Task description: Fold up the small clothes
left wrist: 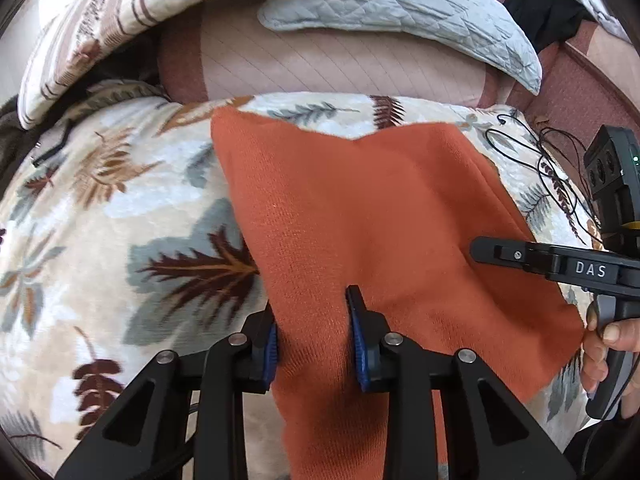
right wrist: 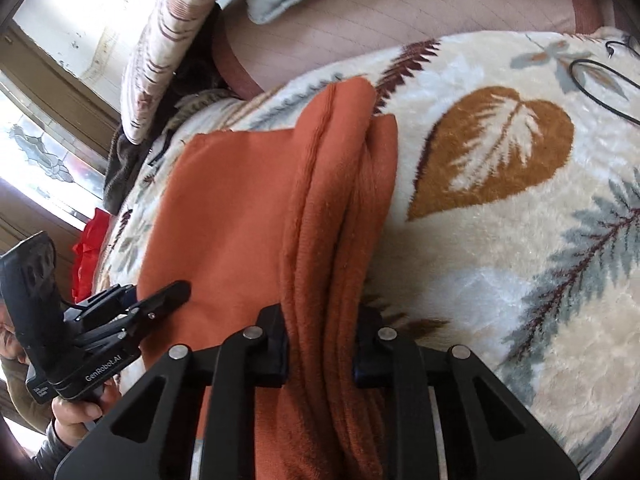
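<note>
bare leaf-print blanket (left wrist: 100, 208) left of orange cloth (left wrist: 360, 208), black cables (left wrist: 556, 168) right, pillows (left wrist: 400, 4) behind

A: What sort of place is shown?
B: A home bedroom. A bed carries a plush leaf-print blanket (left wrist: 100, 216), with a striped pillow (left wrist: 120, 12) and a grey quilted pad (left wrist: 400, 8) at its head.
A: Further evidence?
B: A window (right wrist: 36, 152) with patterned glass beside the bed.

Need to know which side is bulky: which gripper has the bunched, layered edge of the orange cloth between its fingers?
The right gripper: thick folds of the orange cloth run through it. The left gripper spans a single flat layer.
</note>
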